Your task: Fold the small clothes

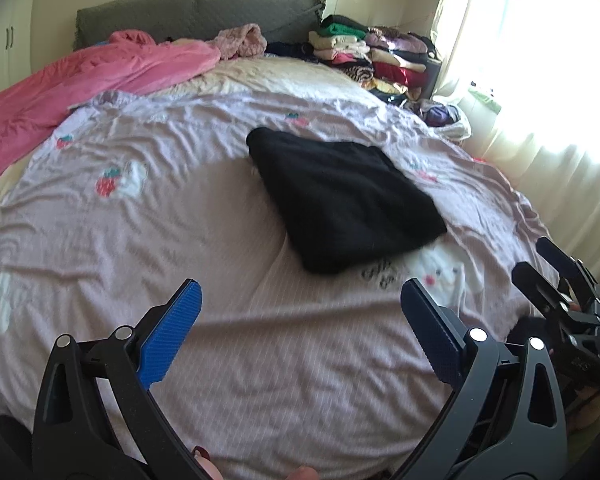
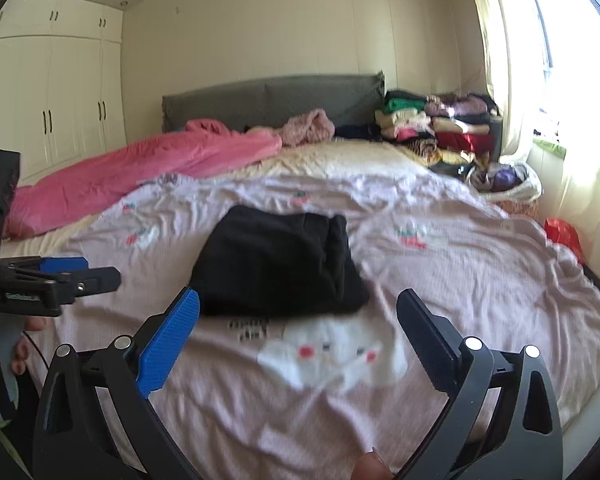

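Both wrist views look low across the bed (image 1: 260,360) toward the headboard (image 2: 272,100), sharing it.

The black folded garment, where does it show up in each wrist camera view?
Left wrist: black folded garment lies just right of centre, beyond the open left gripper.
Right wrist: centre, above the open right gripper.
Shared landmark: grey headboard.

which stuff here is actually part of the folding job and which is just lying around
Part of the job:
black garment, lying folded on the bedspread
left gripper, open
right gripper, open

Just lying about:
pink blanket
stacked clothes by the headboard
bag of clothes
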Tool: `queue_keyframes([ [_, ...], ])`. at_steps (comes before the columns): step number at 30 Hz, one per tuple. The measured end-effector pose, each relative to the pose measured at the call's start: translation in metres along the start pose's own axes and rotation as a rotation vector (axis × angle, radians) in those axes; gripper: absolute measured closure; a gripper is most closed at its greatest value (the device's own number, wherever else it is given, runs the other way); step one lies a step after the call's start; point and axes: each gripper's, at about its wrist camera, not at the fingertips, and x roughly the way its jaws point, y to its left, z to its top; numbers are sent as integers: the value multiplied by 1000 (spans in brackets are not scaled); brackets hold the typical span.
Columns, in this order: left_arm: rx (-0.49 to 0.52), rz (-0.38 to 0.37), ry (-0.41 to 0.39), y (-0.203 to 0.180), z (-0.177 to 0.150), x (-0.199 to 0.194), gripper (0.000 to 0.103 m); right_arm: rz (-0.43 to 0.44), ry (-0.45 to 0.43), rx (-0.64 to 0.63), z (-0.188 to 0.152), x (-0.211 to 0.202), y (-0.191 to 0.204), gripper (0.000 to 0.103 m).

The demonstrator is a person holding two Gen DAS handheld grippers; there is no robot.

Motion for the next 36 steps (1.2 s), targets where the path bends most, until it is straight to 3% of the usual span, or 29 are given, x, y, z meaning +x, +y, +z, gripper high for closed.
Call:
queue_keyframes([
  [7,2,20,46,6,-30,8,10,-19,48,2,-27,13,6,5],
  [36,-1,74,44,12,-31,7,10,-19,65,-3,-27,18,6,5],
])
